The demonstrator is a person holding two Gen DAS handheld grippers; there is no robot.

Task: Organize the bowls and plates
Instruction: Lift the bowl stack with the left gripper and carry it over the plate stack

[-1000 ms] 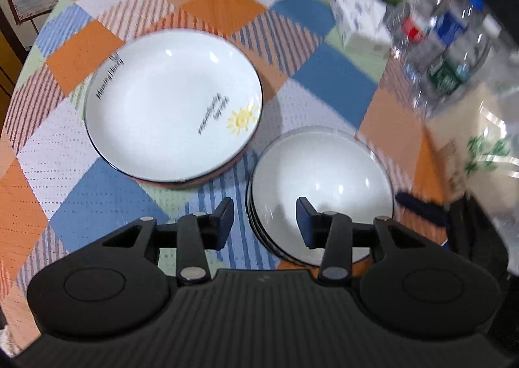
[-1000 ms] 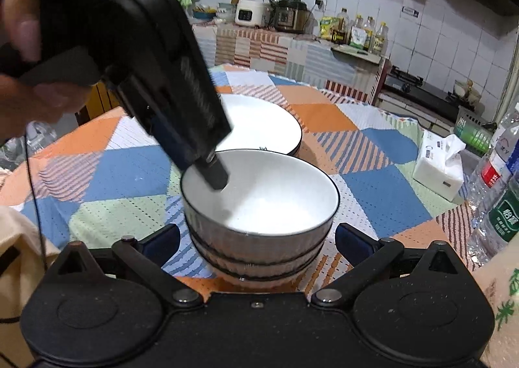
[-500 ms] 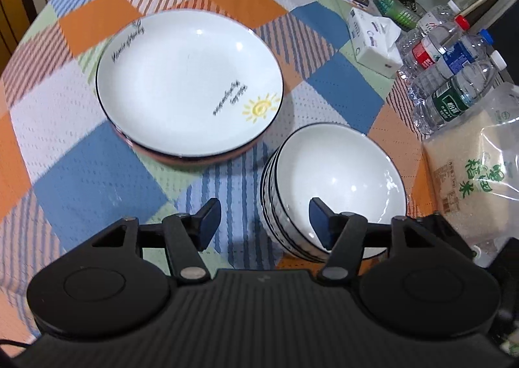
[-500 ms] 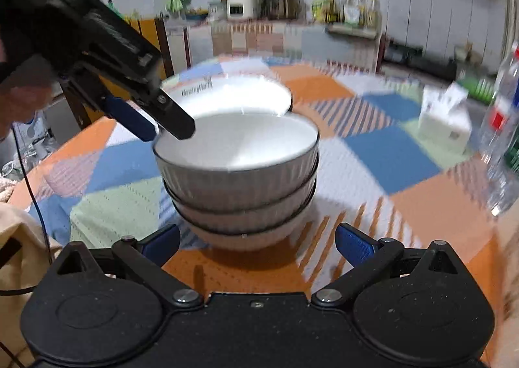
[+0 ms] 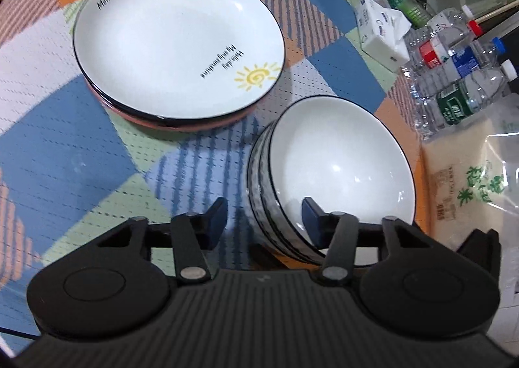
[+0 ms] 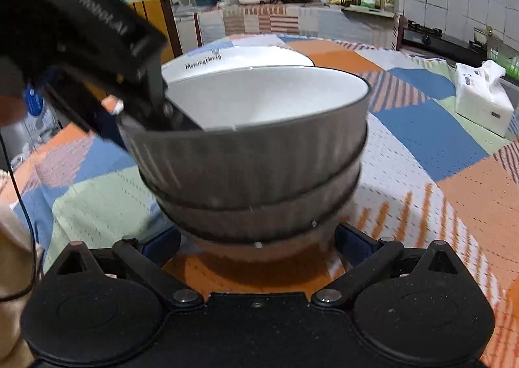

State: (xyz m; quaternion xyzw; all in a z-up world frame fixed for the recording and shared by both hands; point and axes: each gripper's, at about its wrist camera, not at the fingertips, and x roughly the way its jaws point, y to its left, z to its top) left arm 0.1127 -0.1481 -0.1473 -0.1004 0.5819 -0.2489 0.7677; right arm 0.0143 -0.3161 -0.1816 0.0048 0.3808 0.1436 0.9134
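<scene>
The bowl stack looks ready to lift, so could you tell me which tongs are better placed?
Likely the left tongs: open, already straddling the bowl stack's rim. The right tongs flank only its base.

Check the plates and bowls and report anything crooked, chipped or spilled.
Nothing stands out. The bowls sit nested in an even stack, the plates lie flat in their own stack beside them, and no chips or spills show. The left tongs straddle the top bowl's rim.

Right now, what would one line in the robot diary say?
left claw: open, straddling bowl stack rim | right claw: open around stack's base | plates: stacked beside bowls | tablecloth
</scene>
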